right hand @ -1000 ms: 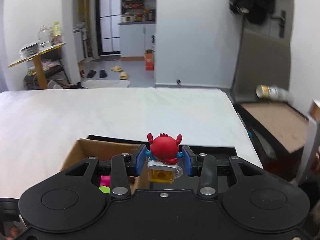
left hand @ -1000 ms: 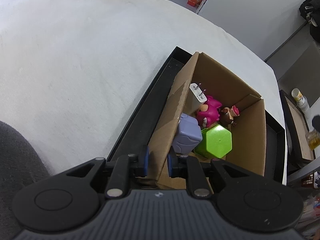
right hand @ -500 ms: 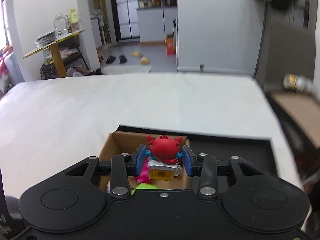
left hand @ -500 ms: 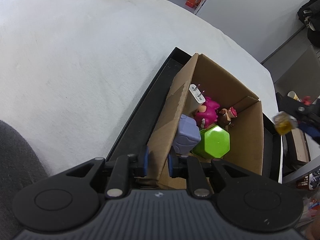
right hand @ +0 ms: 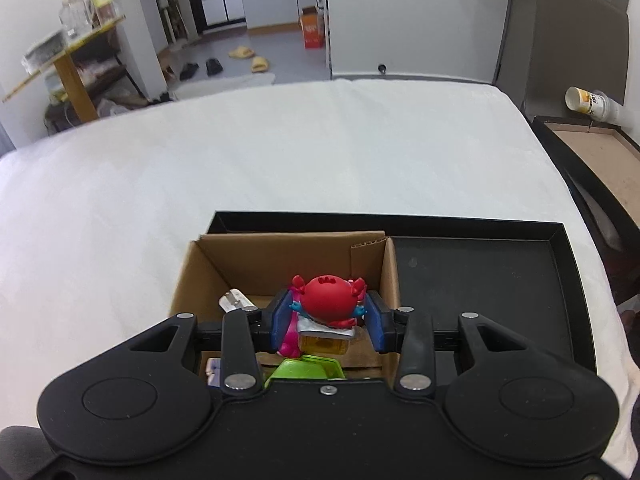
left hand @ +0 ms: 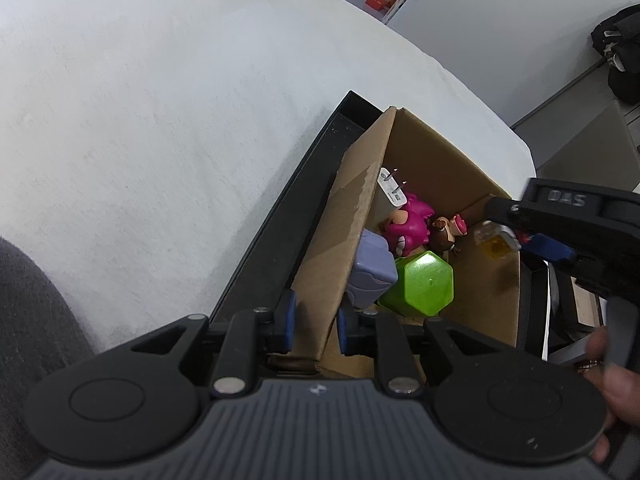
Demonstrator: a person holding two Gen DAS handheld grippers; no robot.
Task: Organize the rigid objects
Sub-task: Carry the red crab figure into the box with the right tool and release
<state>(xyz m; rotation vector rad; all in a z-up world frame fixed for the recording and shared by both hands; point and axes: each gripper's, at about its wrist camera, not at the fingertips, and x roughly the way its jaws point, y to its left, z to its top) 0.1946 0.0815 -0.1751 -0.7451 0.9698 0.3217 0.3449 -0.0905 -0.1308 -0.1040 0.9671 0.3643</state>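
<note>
A cardboard box [left hand: 436, 160] [right hand: 280, 252] stands in a black tray [left hand: 280, 240] [right hand: 500, 276] on the white table. Inside lie a green hexagonal piece [left hand: 424, 284], a lilac block [left hand: 370, 272], a pink figure [left hand: 410, 226], a small brown figure [left hand: 448, 232] and a white charger [left hand: 390, 190]. My left gripper [left hand: 313, 322] is shut on the box's near wall. My right gripper [right hand: 328, 318] is shut on a red crab toy [right hand: 328, 300] with a yellow base [left hand: 494, 240] and holds it over the box's right side.
The white table [right hand: 280, 152] spreads to the left and behind. The right half of the black tray holds nothing. A second brown-bottomed tray [right hand: 592, 148] and a tipped cup [right hand: 586, 102] lie to the right, off the table. A person's hand [left hand: 612, 384] holds the right gripper.
My right gripper has carried the crab toy forward and down, from beside the box to over its opening. The left gripper has kept its hold on the box wall.
</note>
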